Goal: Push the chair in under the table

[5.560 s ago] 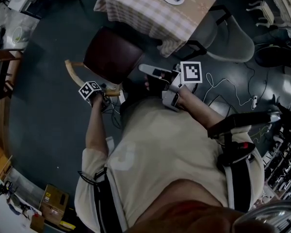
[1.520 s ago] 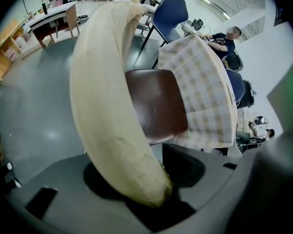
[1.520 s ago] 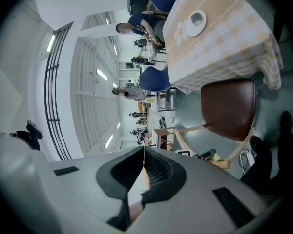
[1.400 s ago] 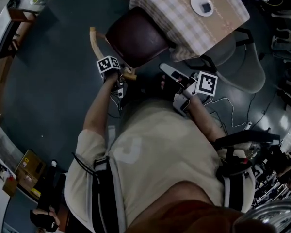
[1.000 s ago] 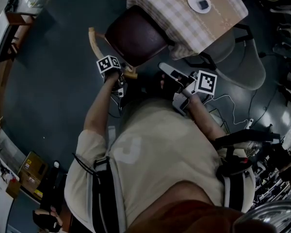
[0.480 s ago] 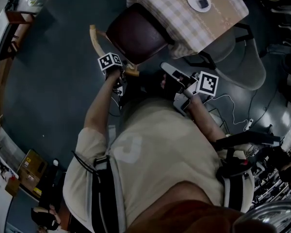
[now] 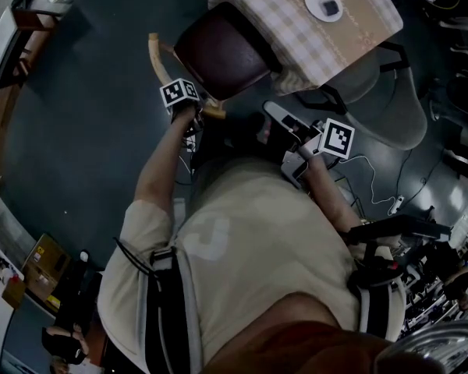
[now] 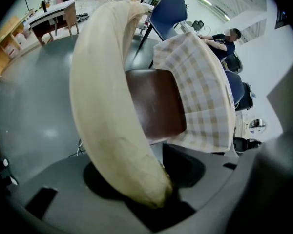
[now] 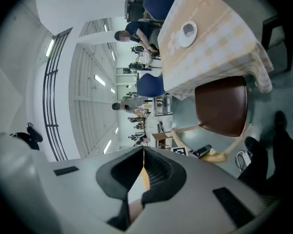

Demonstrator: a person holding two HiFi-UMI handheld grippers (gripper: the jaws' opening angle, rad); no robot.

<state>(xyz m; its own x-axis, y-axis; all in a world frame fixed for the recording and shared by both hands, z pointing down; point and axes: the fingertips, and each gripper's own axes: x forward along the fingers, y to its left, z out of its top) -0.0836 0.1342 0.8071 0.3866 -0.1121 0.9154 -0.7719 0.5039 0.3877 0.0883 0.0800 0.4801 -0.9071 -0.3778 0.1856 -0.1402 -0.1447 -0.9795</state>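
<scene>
Close in, the left gripper (image 8: 158,199) is squeezed onto the pale wooden back rail (image 8: 107,91) of the chair (image 7: 210,61). The thick wood holds its jaws wide. The right gripper (image 9: 142,172) is closed tight with nothing in it and waits off to the side. Further out, the brown seat (image 8: 156,104) has its front edge tucked under the checked cloth (image 8: 200,96), but most of it is out in the open. So the push looks partway done. Next, the rail needs a straight, steady shove toward the tabletop (image 7: 359,33), gentle enough that the plate (image 7: 325,2) does not shake.
</scene>
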